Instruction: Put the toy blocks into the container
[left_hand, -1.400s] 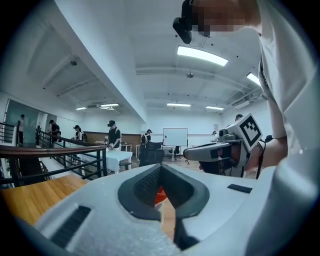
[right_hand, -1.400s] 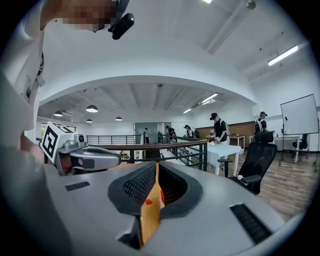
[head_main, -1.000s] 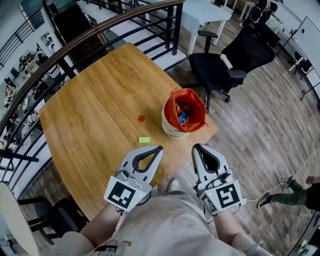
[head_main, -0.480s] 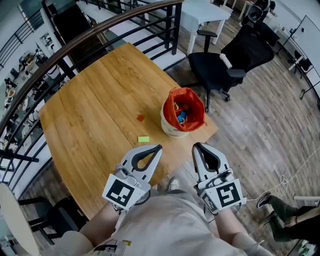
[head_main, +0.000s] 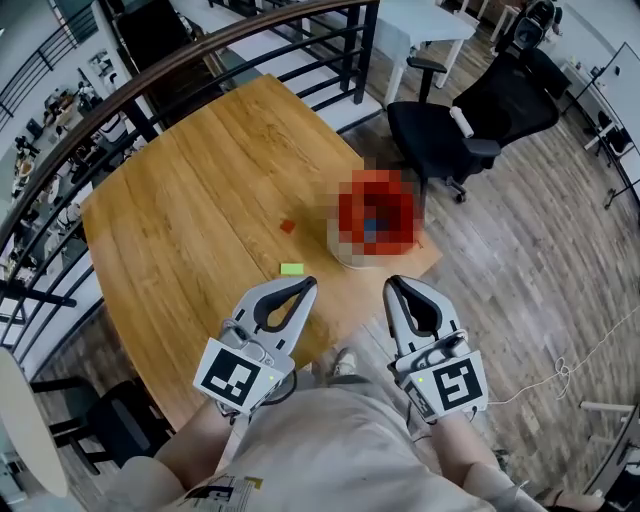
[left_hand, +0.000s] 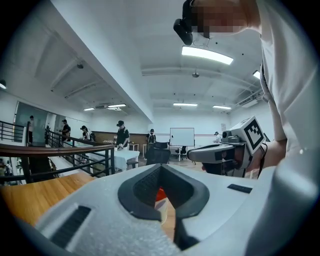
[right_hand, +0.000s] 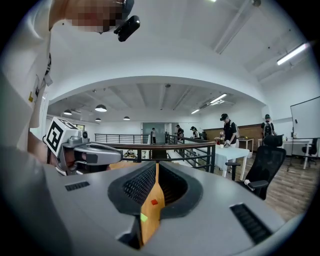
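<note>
Red-lined container (head_main: 343, 252), contents blurred; red block (head_main: 288, 226), green block (head_main: 291, 268) outside. L claw (head_main: 305, 285), R claw (head_main: 392, 284) closed, empty.

Table (head_main: 200, 200): broad bare wood across the centre and left of frame, open reach inward from the near edge.

Two small things lie flat on it. The red block (head_main: 288, 226) is mid-frame and the green block (head_main: 291, 268) is just below it. They lie apart, with room to pass on either side.

The container (head_main: 348, 253) stands at the table's right edge, right of centre. Approach from the left and from above looks open. Its mouth is too smeared to tell how full it is.

An office chair (head_main: 450, 130) sits close behind it at upper right and crowds that side.

A curved railing (head_main: 150, 80) hems the table's far and left sides, upper left.

The left gripper (head_main: 308, 286) and right gripper (head_main: 391, 284) are low in frame, jaws together, with a gap between the two. There is clear air from both to the blocks.
</note>
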